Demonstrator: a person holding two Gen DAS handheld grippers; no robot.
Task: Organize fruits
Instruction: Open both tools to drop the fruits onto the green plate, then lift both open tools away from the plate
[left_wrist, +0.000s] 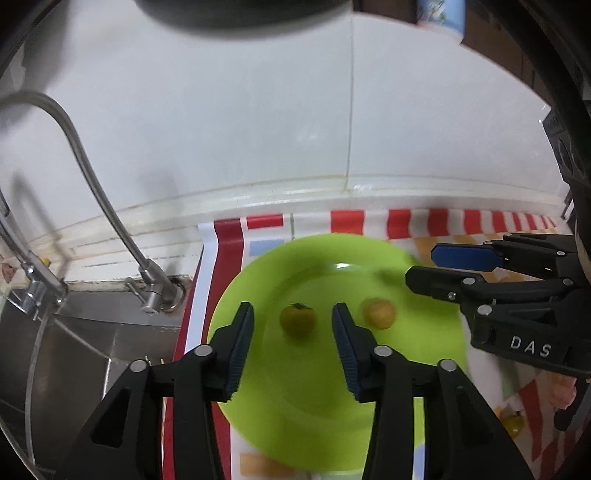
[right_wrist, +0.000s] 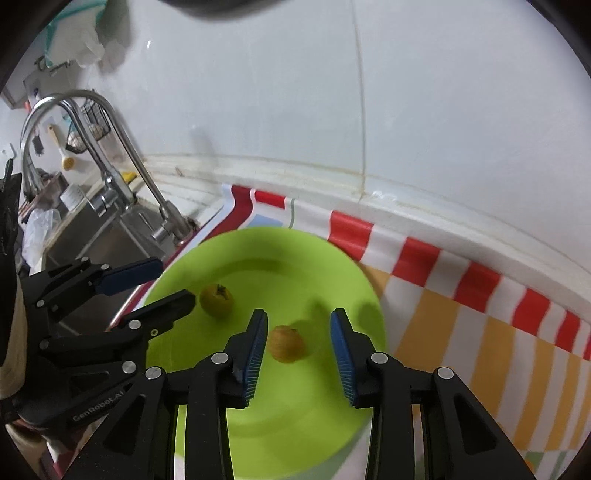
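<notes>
A lime green plate (left_wrist: 325, 417) (right_wrist: 295, 435) lies on a striped cloth and holds two small fruits. A greenish-yellow fruit with a stem cap (left_wrist: 297, 319) (right_wrist: 216, 299) lies on the left. An orange-yellow fruit (left_wrist: 378, 313) (right_wrist: 286, 343) lies to its right. My left gripper (left_wrist: 293, 350) (right_wrist: 173, 280) is open above the plate, and the greenish fruit shows between its fingers. My right gripper (right_wrist: 299, 350) (left_wrist: 421, 266) is open above the plate, and the orange-yellow fruit shows between its fingers. Neither fruit is gripped.
A red, white and orange striped cloth (right_wrist: 480, 332) covers the counter. A steel sink (left_wrist: 74, 343) with a curved faucet (right_wrist: 118, 147) lies to the left. A white tiled wall (left_wrist: 258, 110) stands behind. Another small yellow fruit (left_wrist: 514, 424) lies on the cloth at right.
</notes>
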